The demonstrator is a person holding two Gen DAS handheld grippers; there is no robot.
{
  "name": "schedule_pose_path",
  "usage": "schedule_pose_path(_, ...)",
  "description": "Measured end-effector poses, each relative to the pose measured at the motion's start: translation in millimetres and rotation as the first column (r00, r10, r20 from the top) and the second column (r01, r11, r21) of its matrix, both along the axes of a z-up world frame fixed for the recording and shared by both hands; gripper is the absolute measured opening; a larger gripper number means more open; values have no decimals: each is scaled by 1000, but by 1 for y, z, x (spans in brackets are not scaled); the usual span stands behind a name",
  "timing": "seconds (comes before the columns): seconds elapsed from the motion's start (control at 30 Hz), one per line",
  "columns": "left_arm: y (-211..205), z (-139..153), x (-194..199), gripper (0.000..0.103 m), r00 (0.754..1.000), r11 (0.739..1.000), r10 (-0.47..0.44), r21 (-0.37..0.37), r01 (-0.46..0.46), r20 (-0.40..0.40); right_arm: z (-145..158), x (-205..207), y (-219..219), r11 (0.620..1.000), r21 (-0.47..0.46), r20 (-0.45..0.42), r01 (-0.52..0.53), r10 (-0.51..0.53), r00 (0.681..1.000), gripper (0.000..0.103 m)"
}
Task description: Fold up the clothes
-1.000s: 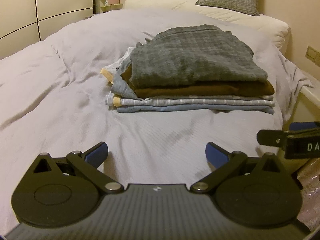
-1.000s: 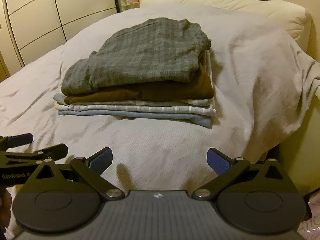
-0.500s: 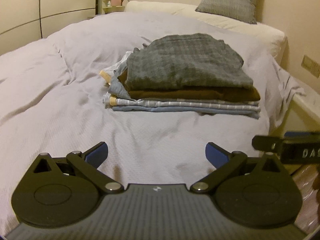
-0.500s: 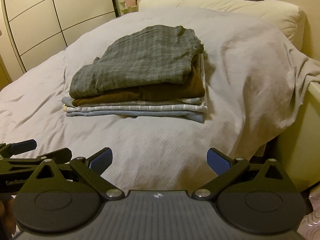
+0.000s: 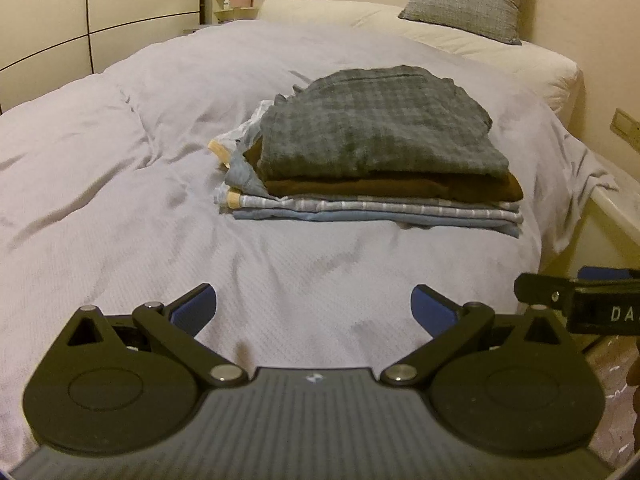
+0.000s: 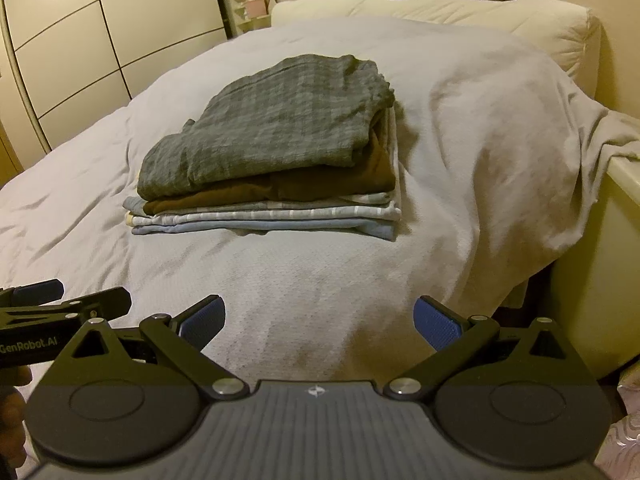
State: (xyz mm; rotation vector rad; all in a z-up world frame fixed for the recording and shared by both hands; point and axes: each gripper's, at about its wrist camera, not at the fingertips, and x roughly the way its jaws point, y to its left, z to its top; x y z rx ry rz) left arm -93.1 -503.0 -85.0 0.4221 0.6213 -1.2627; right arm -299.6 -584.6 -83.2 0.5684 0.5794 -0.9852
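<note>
Distance between the tongs and the folded pile is what is seen to have changed: against the views from a second ago the pile sits smaller and higher, so both tongs are judged to have been drawn back toward the foot of the bed. Folding is therefore taken to be finished, or a pause before another garment is fetched.

Left tongs are held wide open with nothing between the blue pads; in the left wrist view the stack of clothes is found at twelve o'clock, well apart, across bare duvet. Right tongs are likewise spread fully and empty, and in their own view the same stack is placed at about eleven o'clock, also well apart. A grey checked garment is laid on top, over brown, striped and blue layers.
</note>
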Motion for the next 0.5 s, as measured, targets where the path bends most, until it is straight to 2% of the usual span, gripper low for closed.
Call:
schedule_pose_path(0.3, 3, -1, -2, 102, 1000, 1000, -18, 22, 18, 14, 4, 0, 3, 1000, -8, 3, -4, 4, 1000, 103)
schedule_pose_path(0.43, 8, 0, 4, 102, 1000, 1000, 3, -6, -3, -23, 7, 0, 6, 1000, -16, 4, -8, 8, 1000, 103)
schedule_pose_path(0.5, 8, 0, 4, 102, 1000, 1000, 15, -1, -15, -5, 8, 0, 7, 1000, -21, 4, -9, 9, 1000, 103)
